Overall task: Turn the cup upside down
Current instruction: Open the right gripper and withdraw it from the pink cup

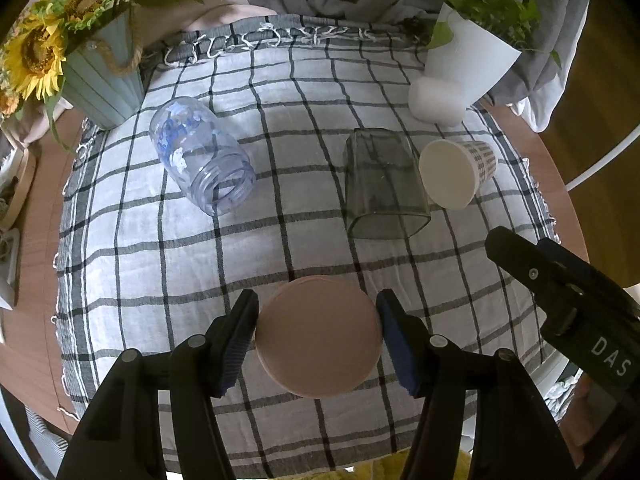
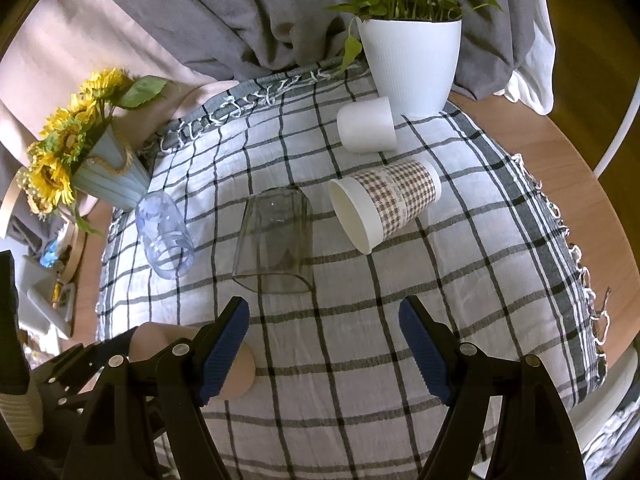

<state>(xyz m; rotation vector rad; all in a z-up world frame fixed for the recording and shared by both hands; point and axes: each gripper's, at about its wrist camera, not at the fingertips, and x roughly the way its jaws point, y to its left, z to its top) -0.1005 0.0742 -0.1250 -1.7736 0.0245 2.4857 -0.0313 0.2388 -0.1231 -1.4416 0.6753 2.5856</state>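
Note:
My left gripper (image 1: 318,334) is shut on a pink cup (image 1: 318,334), held low over the checked cloth (image 1: 168,264) with its flat base facing the camera. The pink cup also shows in the right wrist view (image 2: 240,372), partly hidden behind my right gripper's left finger. My right gripper (image 2: 324,344) is open and empty, above the cloth just in front of a smoky clear glass (image 2: 276,236) that lies on its side. In the left wrist view the right gripper's body (image 1: 560,292) is at the right edge.
A blue-printed clear jar (image 1: 202,156), the smoky glass (image 1: 382,184), a checked paper cup (image 2: 384,204) and a white cup (image 2: 366,126) lie on their sides on the cloth. A sunflower pot (image 1: 100,80) stands back left, a white plant pot (image 2: 412,60) back right.

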